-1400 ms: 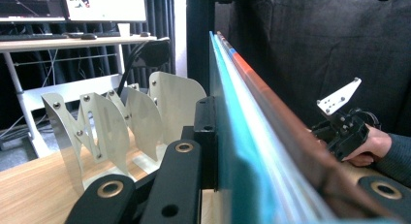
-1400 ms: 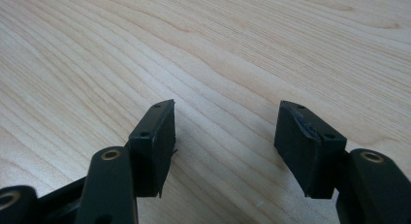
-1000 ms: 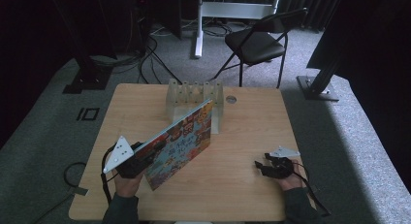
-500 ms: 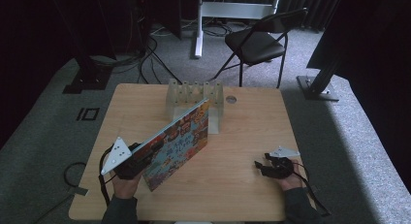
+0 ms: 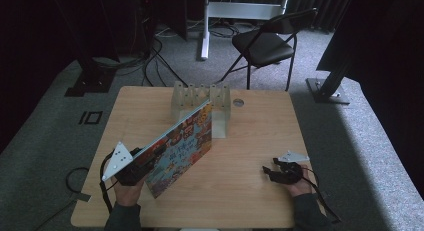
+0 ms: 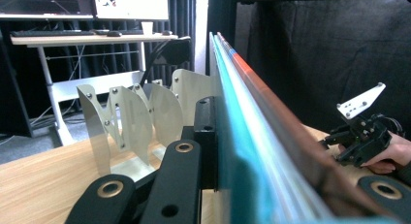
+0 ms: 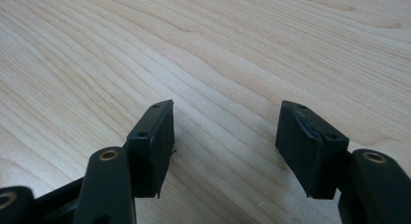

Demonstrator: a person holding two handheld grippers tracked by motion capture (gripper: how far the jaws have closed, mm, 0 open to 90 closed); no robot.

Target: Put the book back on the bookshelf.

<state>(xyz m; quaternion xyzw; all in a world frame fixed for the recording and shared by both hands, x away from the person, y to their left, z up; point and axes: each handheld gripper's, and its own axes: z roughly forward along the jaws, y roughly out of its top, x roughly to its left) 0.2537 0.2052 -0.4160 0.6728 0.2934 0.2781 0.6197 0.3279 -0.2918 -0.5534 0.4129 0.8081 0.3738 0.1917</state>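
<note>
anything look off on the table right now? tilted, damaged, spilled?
Nothing spilled or broken. The colourful book sits tilted, clamped at its lower edge by the left gripper, its top corner in front of the metal slotted rack, not in a slot. The right gripper rests open on the table, holding nothing.

Black folding chair [image 5: 270,43] behind table [image 5: 260,121]
</note>
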